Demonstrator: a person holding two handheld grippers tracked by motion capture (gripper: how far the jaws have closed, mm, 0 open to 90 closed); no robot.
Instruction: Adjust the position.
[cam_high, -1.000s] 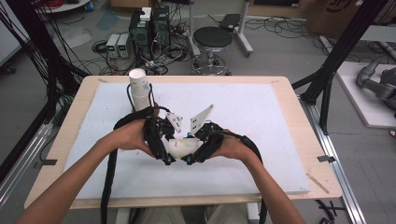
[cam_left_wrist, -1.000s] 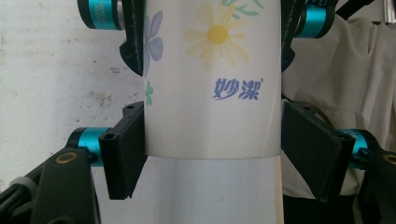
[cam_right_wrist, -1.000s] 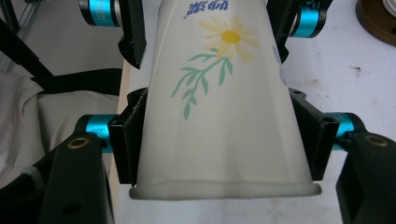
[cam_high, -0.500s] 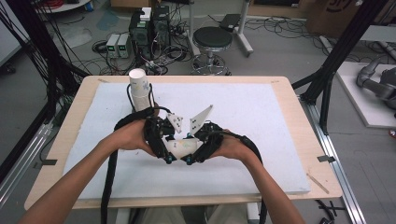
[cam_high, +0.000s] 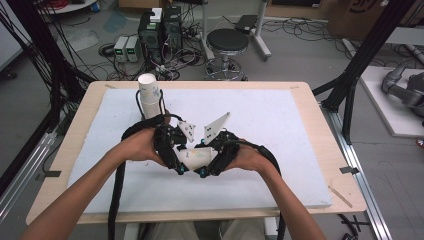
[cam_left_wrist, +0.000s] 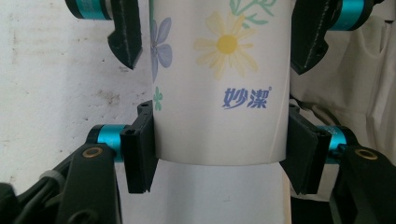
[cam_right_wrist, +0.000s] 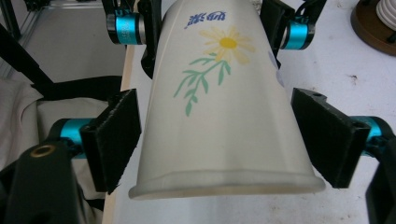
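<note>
Seen from above, the left gripper (cam_high: 176, 156) and right gripper (cam_high: 212, 159) meet at table centre on a paper cup (cam_high: 196, 156) lying sideways between them. At 11 o'clock from the hands stands a stack of cups (cam_high: 149, 95), clear of the work; the white table mat (cam_high: 280, 130) is otherwise bare. The left gripper view alone shows the pads (cam_left_wrist: 140, 147) pressed on the flowered cup wall, jaws closed onto it. The right gripper view alone shows its jaws just opened, pads (cam_right_wrist: 114, 135) standing off the wall near the cup rim (cam_right_wrist: 224, 184), cup between them.
</note>
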